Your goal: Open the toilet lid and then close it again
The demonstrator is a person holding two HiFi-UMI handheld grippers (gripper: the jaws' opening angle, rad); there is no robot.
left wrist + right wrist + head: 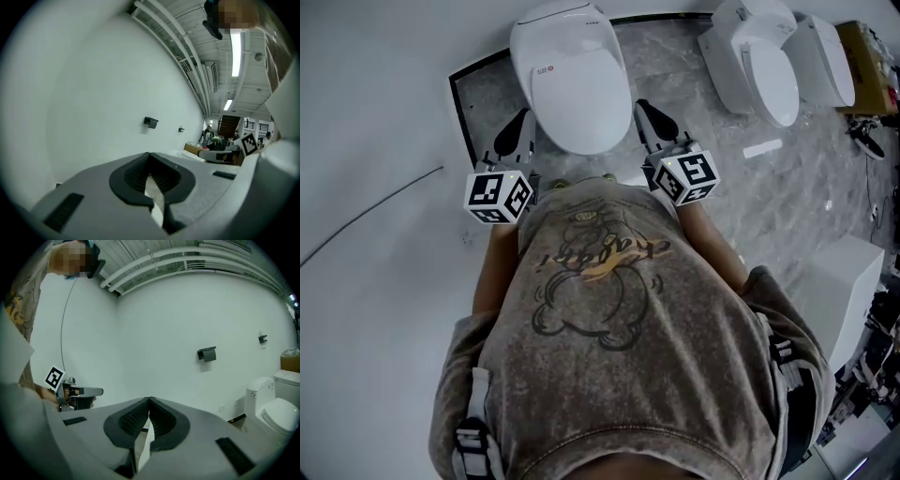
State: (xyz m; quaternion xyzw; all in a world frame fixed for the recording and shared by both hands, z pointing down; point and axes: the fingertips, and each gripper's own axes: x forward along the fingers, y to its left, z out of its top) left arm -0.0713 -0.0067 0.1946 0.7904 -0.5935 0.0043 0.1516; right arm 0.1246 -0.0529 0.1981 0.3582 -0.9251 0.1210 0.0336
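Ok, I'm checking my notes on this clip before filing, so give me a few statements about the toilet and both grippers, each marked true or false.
1. The toilet lid is down. True.
2. The left gripper is clamped on the lid. False: its jaws are together on nothing.
3. The right gripper is shut and empty. True.
4. Only one toilet is in view. False: other toilets stand at the right of the head view.

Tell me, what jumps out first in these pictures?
A white toilet, its lid down, stands right before the person, whose printed T-shirt fills the lower head view. The left gripper and right gripper hang either side of it, both shut and empty, each bearing a marker cube. More toilets stand at upper right.
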